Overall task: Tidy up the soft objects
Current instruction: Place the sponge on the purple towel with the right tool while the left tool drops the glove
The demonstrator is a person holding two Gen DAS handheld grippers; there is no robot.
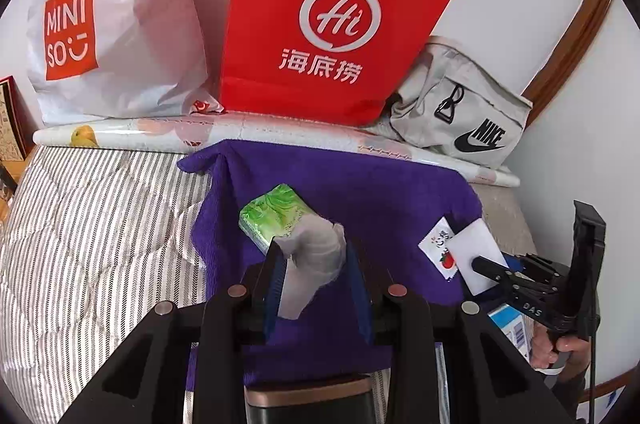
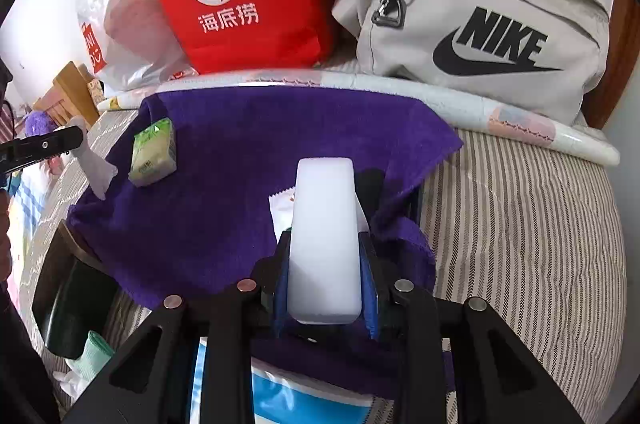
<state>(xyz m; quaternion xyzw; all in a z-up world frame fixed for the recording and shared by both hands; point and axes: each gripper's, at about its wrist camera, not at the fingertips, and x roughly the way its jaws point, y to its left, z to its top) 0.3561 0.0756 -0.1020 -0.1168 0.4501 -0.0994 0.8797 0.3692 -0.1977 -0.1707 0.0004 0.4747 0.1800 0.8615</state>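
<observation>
A purple towel [image 1: 360,191] lies spread on the striped bed; it also shows in the right wrist view [image 2: 260,151]. My left gripper [image 1: 314,256] is shut on a crumpled white tissue [image 1: 316,256], held above the towel beside a green tissue pack [image 1: 276,214]. In the right wrist view the tissue [image 2: 96,163] hangs from the left gripper [image 2: 78,139], next to the green pack [image 2: 154,151]. My right gripper [image 2: 326,240] is shut on a white sponge block [image 2: 324,224], over a small white sachet [image 2: 282,207] on the towel. The sponge [image 1: 476,252] and sachet [image 1: 438,248] show in the left view.
At the back stand a white Miniso bag [image 1: 112,35], a red paper bag [image 1: 320,15] and a grey Nike bag [image 1: 460,111], behind a rolled printed sheet [image 1: 280,131]. A blue and white pack [image 2: 304,396] lies under the right gripper. A dark bin [image 2: 72,304] sits left.
</observation>
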